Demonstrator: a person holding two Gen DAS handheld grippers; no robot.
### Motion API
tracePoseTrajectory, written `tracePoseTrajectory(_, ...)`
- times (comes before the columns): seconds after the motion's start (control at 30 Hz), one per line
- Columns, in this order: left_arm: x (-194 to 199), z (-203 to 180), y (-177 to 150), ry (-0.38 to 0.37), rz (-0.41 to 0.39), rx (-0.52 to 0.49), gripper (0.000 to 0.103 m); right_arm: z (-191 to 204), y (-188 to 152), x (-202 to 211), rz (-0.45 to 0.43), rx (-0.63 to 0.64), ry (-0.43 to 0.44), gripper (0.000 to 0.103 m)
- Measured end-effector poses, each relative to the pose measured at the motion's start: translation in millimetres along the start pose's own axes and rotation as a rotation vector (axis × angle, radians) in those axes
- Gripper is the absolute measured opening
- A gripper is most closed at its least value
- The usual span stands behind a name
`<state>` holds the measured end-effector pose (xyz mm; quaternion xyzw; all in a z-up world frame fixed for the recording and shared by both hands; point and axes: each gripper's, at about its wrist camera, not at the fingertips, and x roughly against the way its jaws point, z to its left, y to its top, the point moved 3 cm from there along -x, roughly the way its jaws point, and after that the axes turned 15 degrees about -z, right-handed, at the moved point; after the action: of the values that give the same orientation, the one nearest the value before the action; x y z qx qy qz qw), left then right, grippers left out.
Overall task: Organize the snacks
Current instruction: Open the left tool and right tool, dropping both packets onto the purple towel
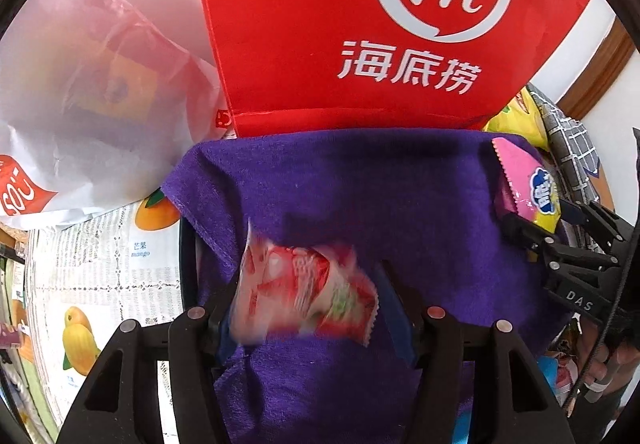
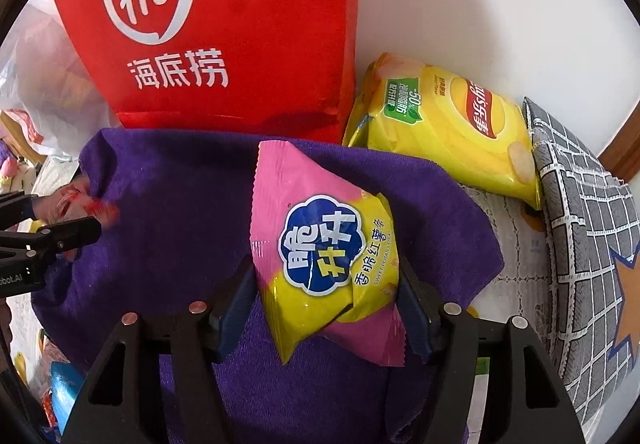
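Observation:
My right gripper (image 2: 324, 284) is shut on a pink and yellow sweet potato snack bag (image 2: 320, 244), with a pad against each side, above a purple towel (image 2: 180, 184). The same bag (image 1: 528, 180) and my right gripper (image 1: 532, 228) show at the right of the left wrist view. Between the fingers of my left gripper (image 1: 310, 296) is a red and white snack packet (image 1: 300, 284). It is blurred while the fingers are sharp. Its right corner stands a little off the right finger, so the jaws are open around it. The left gripper (image 2: 60, 216) and packet (image 2: 88, 206) also appear at the left of the right wrist view.
A red bag with a white logo (image 1: 360, 24) stands behind the towel. A yellow chip bag (image 2: 448, 124) lies at the back right beside a grey checked cloth (image 2: 580, 224). A white plastic bag (image 1: 80, 84) sits at the left on a fruit-print tablecloth (image 1: 100, 264).

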<state>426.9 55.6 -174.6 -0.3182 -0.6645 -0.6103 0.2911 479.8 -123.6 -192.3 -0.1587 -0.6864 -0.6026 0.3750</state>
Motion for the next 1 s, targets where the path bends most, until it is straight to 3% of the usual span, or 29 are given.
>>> tracePoseTrajectory(0.13,4,-5,3,-0.025,-0.022,-0.002,0.080,7,4,5,-0.018,0.021,-0.002,0.077)
tracePoseTrajectory(0.53,36,-23,10,-0.085,-0.088,-0.048,0.083,12,24,55,-0.162,-0.034,-0.007,0.078)
tracePoseTrajectory(0.8,70,-28,16,-0.097,-0.176,-0.069,0.083,7,14,102,-0.287,-0.081,0.007,0.078)
tracePoseTrajectory(1.0,95,-35,16,-0.168,-0.206,-0.070,0.083,4,-10,137,-0.305,-0.035,-0.093,0.078)
